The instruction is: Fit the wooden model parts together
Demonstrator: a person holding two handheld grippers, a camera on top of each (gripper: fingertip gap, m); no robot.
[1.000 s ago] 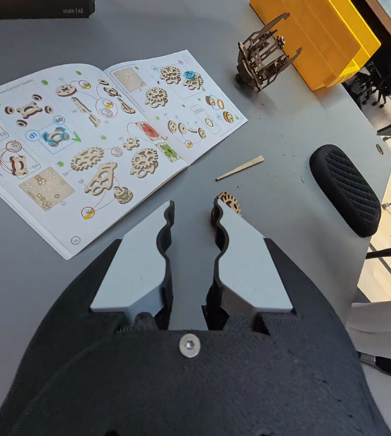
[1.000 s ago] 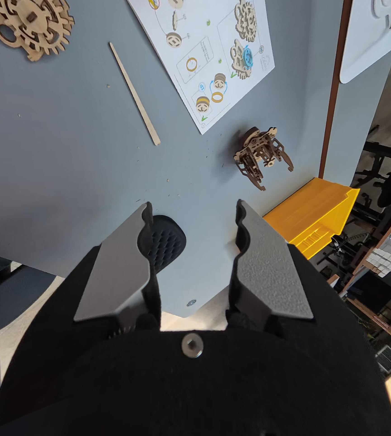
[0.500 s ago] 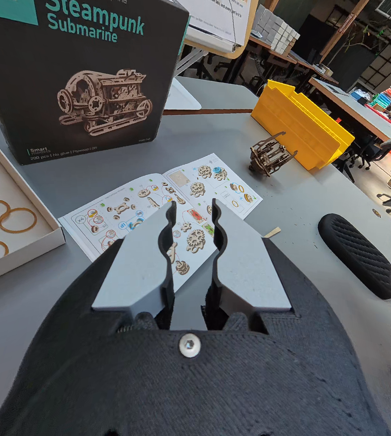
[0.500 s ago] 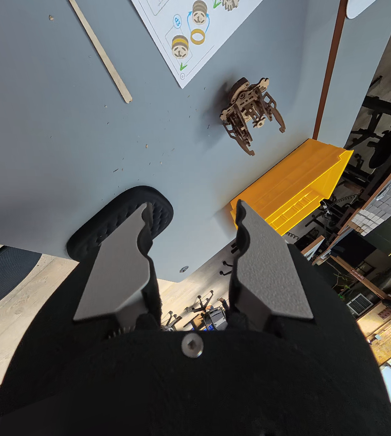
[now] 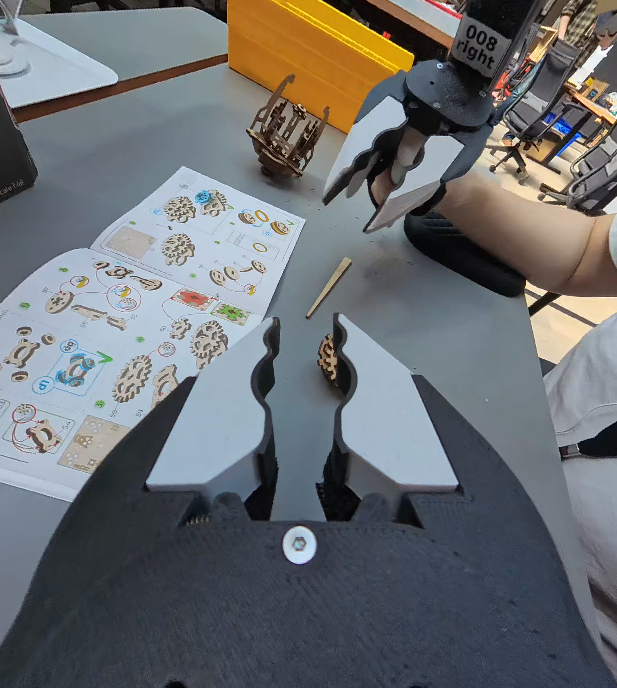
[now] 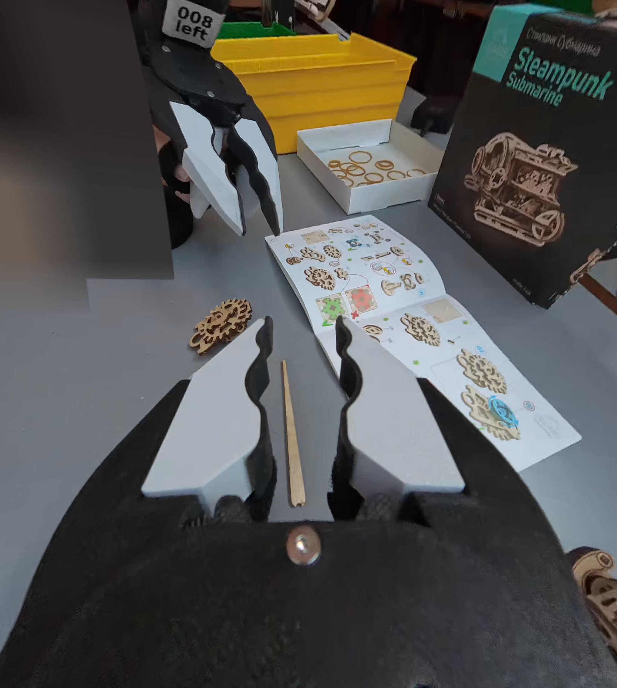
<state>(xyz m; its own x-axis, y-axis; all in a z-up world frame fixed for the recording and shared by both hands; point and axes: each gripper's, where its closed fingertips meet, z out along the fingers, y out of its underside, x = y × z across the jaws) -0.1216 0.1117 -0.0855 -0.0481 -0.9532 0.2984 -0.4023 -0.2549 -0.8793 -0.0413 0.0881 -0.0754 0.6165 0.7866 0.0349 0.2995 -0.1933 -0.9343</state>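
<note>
Gear part (image 6: 221,325) beside booklet (image 6: 403,324), stick (image 6: 292,432).

The left gripper (image 5: 305,327) hangs tilted over the counter (image 5: 429,372), fingers (image 5: 225,394) parted and empty. The right gripper (image 6: 303,324) too.

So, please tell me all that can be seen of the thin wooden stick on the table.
The wooden stick is a long, slim, flat sliver of pale, light-coloured wood. It tapers from a narrow point to a wider end with a small notch. It lies flat on the grey table, apart from the open instruction booklet and the flat gear piece. In the right wrist view it lies between the open fingers of the right gripper; nothing grips it.
</note>
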